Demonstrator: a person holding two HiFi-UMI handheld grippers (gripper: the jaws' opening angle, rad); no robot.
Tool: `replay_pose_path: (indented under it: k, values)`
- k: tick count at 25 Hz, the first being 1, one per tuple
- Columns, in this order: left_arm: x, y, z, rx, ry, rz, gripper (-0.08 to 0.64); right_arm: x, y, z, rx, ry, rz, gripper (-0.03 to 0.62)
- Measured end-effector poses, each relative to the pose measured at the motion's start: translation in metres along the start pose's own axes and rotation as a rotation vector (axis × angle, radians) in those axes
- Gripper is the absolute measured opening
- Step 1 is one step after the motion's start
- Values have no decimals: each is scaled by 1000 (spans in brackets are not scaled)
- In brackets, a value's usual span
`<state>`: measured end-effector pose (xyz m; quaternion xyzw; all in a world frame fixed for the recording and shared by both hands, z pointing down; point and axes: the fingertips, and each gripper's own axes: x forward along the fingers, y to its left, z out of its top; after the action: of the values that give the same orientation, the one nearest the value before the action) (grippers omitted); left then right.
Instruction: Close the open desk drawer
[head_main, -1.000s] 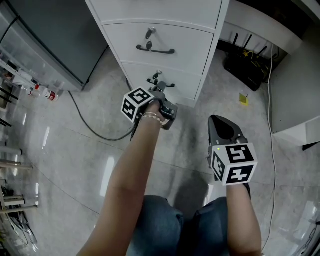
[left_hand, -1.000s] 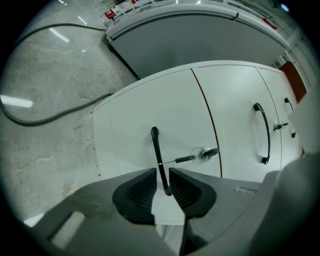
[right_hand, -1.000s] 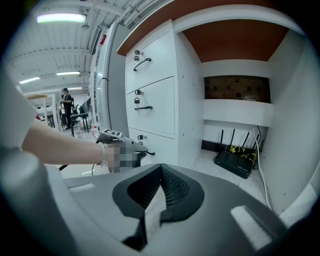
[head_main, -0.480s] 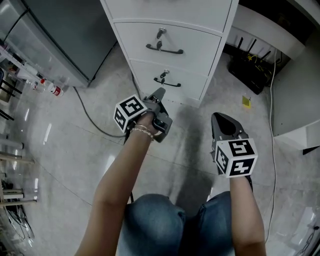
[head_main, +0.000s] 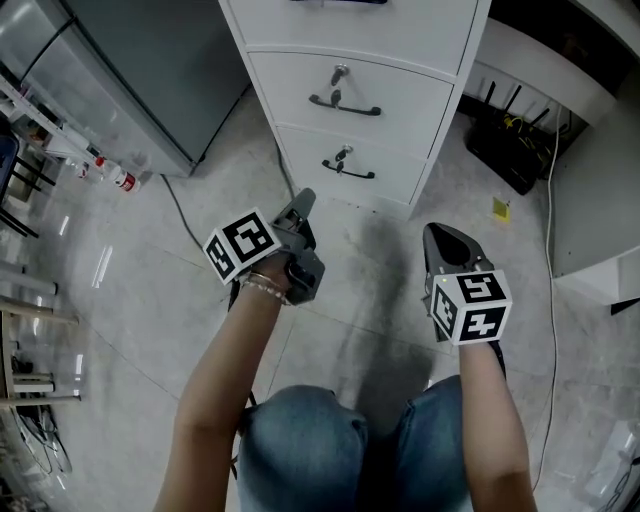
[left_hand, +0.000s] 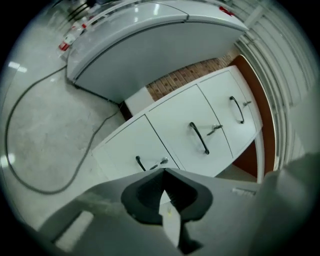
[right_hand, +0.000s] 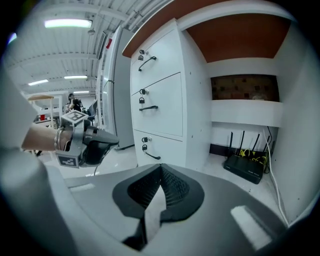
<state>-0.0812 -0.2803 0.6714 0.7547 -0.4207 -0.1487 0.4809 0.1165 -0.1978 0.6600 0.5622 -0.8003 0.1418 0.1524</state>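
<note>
Below, grey floor (head_main: 130, 300); left gripper (head_main: 303, 198) just closed empty; right gripper (head_main: 438, 234) shut; white drawers (head_main: 360, 95).

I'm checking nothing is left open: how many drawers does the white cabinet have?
3, stacked in the white cabinet: the top drawer, the middle drawer below it, and the bottom drawer near the floor. All look shut; none seems hidden.

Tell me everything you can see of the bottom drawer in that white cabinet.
The bottom drawer has a white, smooth front, lowest of three in the cabinet, just above the floor. It carries a dark curved handle with a key in the lock above it. It looks shut, flush with its neighbours. Nothing touches it.
</note>
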Motion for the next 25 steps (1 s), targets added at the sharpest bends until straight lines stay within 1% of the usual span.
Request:
replay_pose_path:
  k: [1,4,5,6,7,10,11,13,14,16,18,21,25]
  values:
    - [-6,-2,3,93,11,9,-2,1,0,4,21,-11,2,-2]
    - [-26,-9,7,434,43,59,-2,5,-1,18,76,-60,-1,-2]
    - [-32,-11,9,525,45,75,-2,6,-2,20,81,-72,-6,-2]
    - [-37,-14,11,591,35,82,-2,6,-2,22,80,-84,-11,-2]
    - [-43,-17,15,629,14,80,-2,6,-2,24,73,-96,-16,-2]
    - [-55,-27,27,698,-57,71,-2,4,-3,30,62,-133,-29,-3]
    - [-57,-30,28,740,-63,78,-2,3,-4,33,75,-143,-32,-3]
    - [-55,-35,29,823,-49,88,-2,-1,-7,41,133,-167,-37,-3]
    - [-52,-38,27,851,-37,87,-2,-4,-9,46,167,-181,-43,-3]
    - [-48,-45,24,878,-16,82,-2,-11,-15,55,212,-205,-53,-3]
    - [-48,-50,23,883,-4,84,-2,-17,-15,60,206,-208,-53,-3]
    - [-51,-56,28,860,5,103,-2,-24,-10,61,185,-184,-53,-3]
    - [-61,-65,25,802,32,130,-2,-40,3,56,232,-142,-45,-3]
